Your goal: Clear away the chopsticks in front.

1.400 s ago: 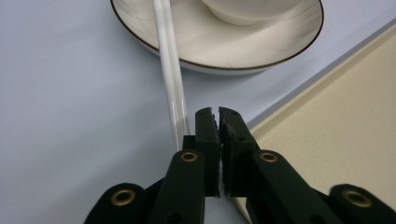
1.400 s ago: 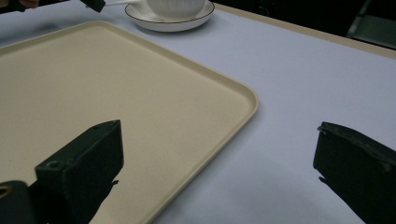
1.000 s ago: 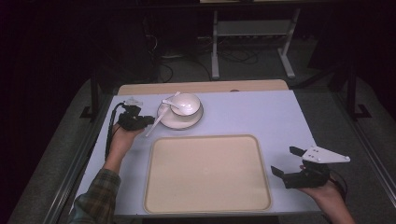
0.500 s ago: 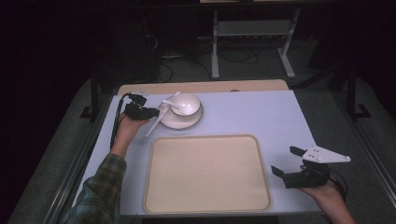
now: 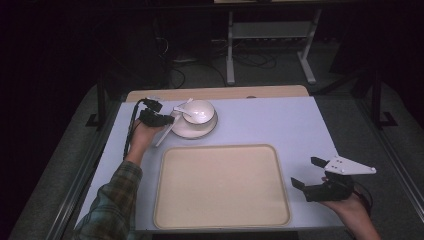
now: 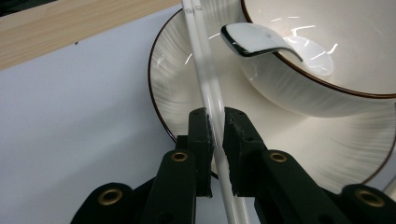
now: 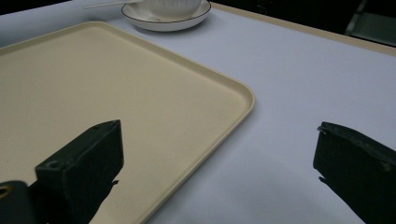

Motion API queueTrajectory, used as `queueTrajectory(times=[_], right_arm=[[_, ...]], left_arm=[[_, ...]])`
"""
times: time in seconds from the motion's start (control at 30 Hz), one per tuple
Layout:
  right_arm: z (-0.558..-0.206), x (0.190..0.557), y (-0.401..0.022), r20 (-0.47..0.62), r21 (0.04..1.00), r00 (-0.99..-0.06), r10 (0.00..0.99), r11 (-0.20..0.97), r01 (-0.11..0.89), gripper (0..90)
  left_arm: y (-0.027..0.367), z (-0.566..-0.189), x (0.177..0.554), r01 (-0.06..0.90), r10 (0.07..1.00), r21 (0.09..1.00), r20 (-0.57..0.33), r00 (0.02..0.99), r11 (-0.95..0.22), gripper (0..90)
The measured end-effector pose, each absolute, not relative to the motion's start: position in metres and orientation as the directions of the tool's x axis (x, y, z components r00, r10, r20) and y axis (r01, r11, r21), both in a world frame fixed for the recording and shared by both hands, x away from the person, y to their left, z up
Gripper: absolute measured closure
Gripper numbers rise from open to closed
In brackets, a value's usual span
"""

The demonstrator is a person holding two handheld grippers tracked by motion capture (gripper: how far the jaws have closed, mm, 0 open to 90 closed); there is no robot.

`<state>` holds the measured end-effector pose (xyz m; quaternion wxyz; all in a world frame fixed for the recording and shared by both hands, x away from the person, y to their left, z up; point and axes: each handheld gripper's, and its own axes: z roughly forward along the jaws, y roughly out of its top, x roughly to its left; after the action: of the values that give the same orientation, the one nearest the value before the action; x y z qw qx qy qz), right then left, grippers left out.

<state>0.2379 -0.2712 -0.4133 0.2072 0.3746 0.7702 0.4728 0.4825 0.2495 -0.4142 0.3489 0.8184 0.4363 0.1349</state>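
1. My left fingers (image 6: 201, 133) are pinched nearly together on the white chopsticks (image 6: 205, 79); the jaws have just been closing, sticks between the pads.
2. Left gripper (image 5: 161, 119) has slid in from the table's left edge to the plate's rim since a second ago.
3. Chopsticks lie across the plate (image 6: 173, 100), beside the bowl (image 6: 327, 70) with its spoon (image 6: 254, 39).
4. Judgement: grip made, lift toward the tray (image 5: 220, 187) likely next.
5. Right gripper (image 5: 312, 175) wide open, holding nothing, beside the tray.
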Motion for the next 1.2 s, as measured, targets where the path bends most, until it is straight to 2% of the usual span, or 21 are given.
queueTrajectory(times=[1.2], right_arm=[[-0.413, 0.238, -0.272, 0.039, 0.884, -0.635, 0.771, 0.270, 0.381, 1.2]], left_arm=[[0.239, -0.429, 0.489, 0.650, 0.840, 0.676, -0.082, 0.536, -0.348, 82.9]])
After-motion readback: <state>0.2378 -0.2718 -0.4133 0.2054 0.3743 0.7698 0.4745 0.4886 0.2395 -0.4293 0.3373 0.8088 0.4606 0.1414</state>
